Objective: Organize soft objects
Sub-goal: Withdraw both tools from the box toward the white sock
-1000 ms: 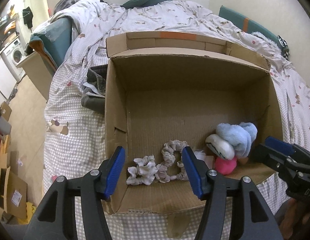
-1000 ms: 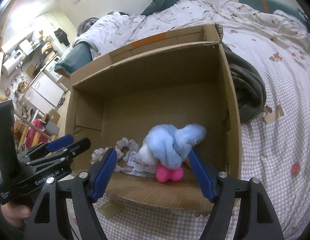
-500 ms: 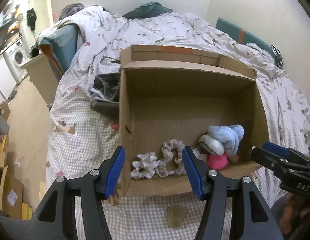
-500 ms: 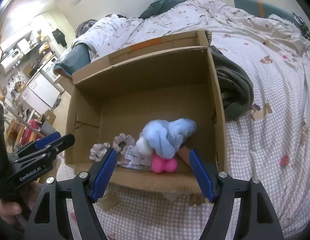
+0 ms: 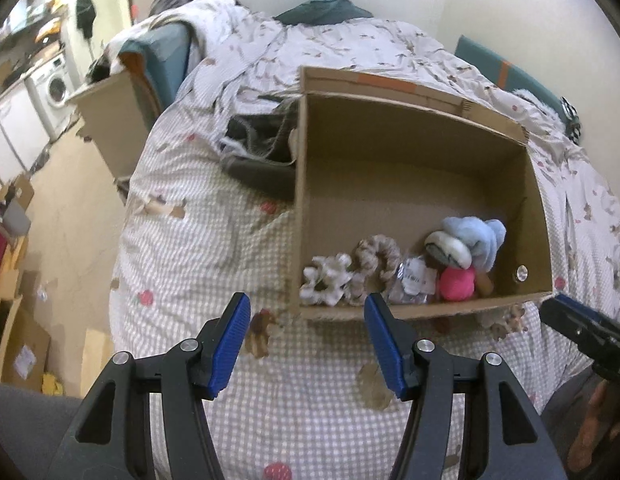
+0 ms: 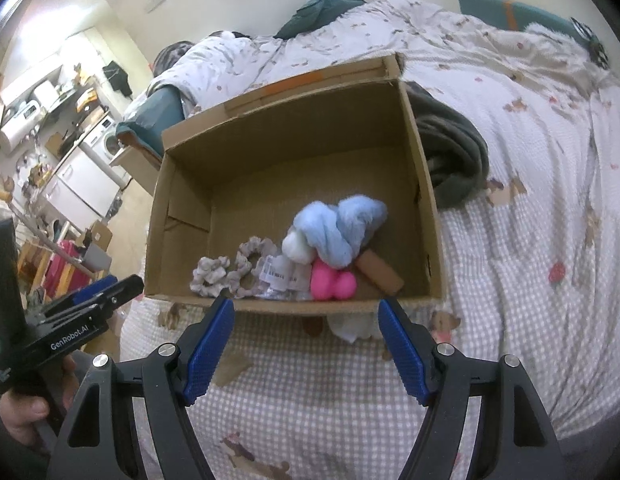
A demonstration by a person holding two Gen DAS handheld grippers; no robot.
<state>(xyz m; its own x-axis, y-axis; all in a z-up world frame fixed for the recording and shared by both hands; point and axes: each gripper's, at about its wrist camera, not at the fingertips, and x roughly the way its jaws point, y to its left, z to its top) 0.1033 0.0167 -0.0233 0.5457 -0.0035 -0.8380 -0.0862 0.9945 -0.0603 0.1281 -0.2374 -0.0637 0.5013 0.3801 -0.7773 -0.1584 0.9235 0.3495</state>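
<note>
Several soft items lie along the near wall of the cardboard box (image 6: pixel 293 160) on the bed (image 6: pixel 510 240): two scrunchies (image 6: pixel 225 270) at the left, a small plastic packet (image 6: pixel 279 274), a light-blue plush bundle (image 6: pixel 338 228) with a white part, a pink soft piece (image 6: pixel 333 285) under it, and a tan block (image 6: pixel 380 272) beside the pink one. The rest of the box floor is bare.

Handling, judged: all items look light and compressible. Scrunchies should take a pinch across the ruffled band anywhere. The plush is bulky; grip at the narrower middle where the blue folds cross. The packet looks slick and thin, likely to slip. The tan block may be stiffer; material not clear.

Left gripper (image 5: pixel 305 344): fingers spread wide, holding nothing, above the checked cover just outside the box's near-left corner. Right gripper (image 6: pixel 305 348): fingers spread, holding nothing, over the near wall in line with the pink piece.

Surroundings: a dark grey garment (image 6: pixel 454 156) is bunched against the box's right wall, another dark garment heap (image 5: pixel 257 148) against its left wall. A white crumpled scrap (image 6: pixel 350 326) lies on the cover just outside the near wall.

Obstruction: the near wall stands between the fingers and the items; reach must come from above. Items touch each other, so one pinch may drag a neighbour.
</note>
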